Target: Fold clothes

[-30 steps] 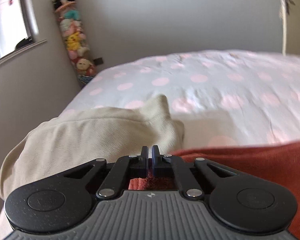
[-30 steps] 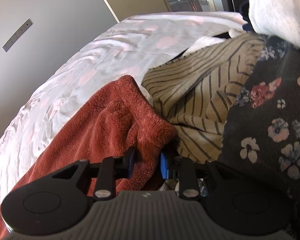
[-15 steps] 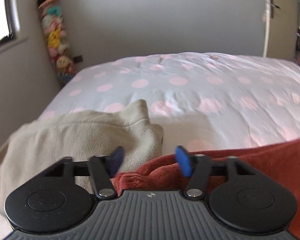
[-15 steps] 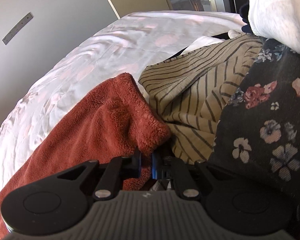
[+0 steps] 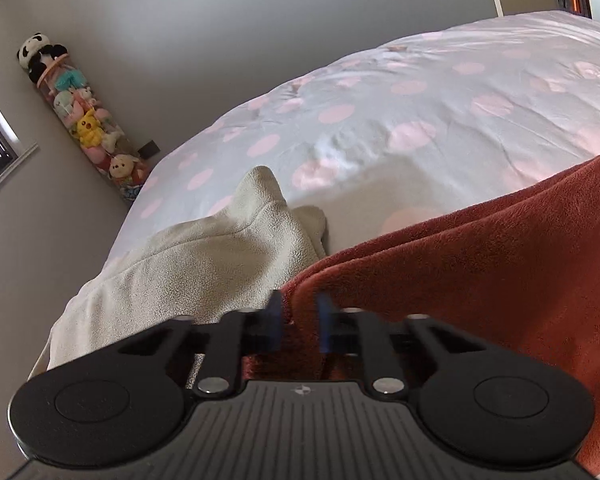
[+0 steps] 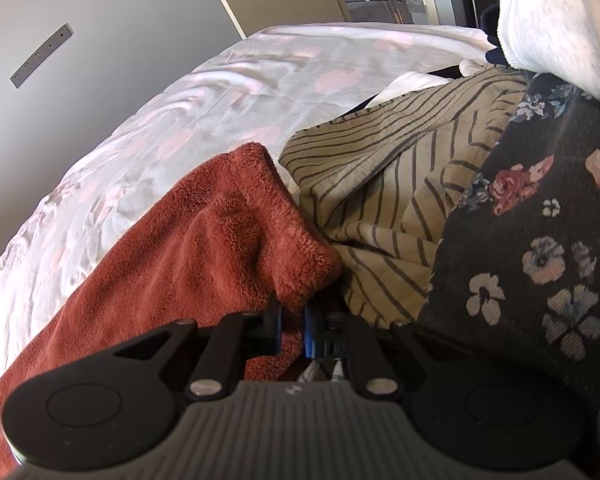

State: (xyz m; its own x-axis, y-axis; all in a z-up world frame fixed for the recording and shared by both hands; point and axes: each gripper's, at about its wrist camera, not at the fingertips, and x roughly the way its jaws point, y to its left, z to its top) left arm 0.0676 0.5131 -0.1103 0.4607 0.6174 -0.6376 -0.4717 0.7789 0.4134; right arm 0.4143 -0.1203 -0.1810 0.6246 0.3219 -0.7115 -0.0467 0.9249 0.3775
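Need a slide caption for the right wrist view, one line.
Right gripper pinches a corner of the rust-red fleece on the polka-dot bed, beside striped and floral garments.

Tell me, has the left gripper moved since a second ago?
Yes. The left gripper has tilted and swung left: the toy tube sits lower and nearer centre than before. Its jaws opened, then closed on the red towel.

Both tongs (image 5: 299,322) (image 6: 292,330) clamped, level.

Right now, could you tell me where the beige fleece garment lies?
In the left wrist view, the beige fleece garment lies on the dotted bedspread, left of the rust-red fleece.
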